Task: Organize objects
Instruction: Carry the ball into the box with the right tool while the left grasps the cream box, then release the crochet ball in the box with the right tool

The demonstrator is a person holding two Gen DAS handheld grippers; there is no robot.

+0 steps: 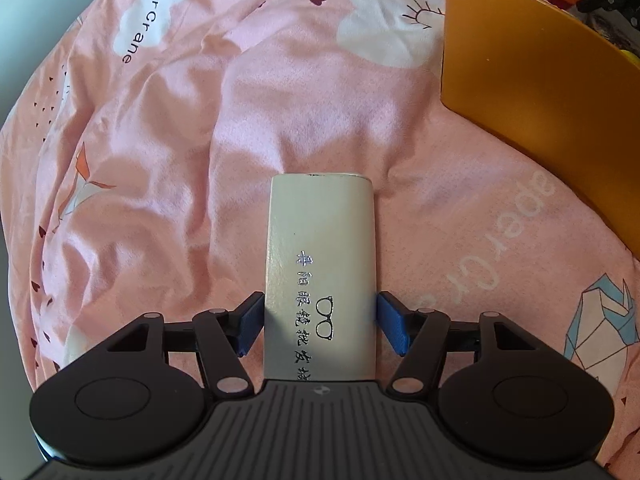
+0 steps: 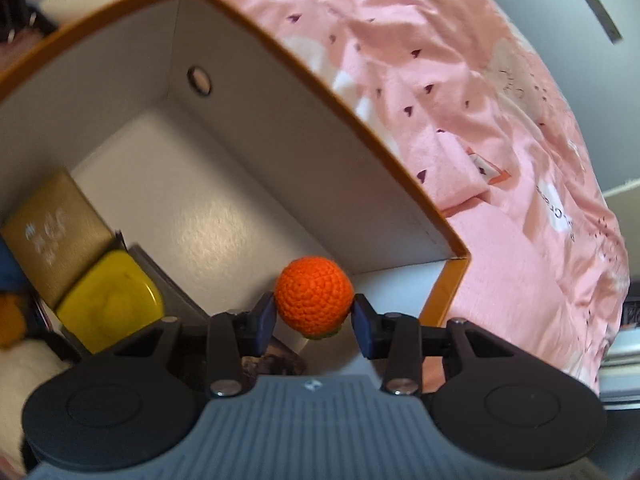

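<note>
Glasses case (image 1: 320, 276) in left tool (image 1: 320, 322), crochet orange (image 2: 314, 300) in right tool (image 2: 314, 322)

The bed cover (image 1: 168, 152) was pink, with white clouds, small dark red hearts, and a paper crane figure in white and light blue at the right. The glasses case (image 1: 320, 264) was cream with silver letters and a black glasses drawing. The box (image 2: 360, 128) was orange outside and white inside. The crochet ball (image 2: 314, 294) was bright orange. In the box lay a yellow tin (image 2: 110, 306) and a golden-brown case (image 2: 54, 236). Both grippers had blue pads (image 1: 394, 322) on black arms.
</note>
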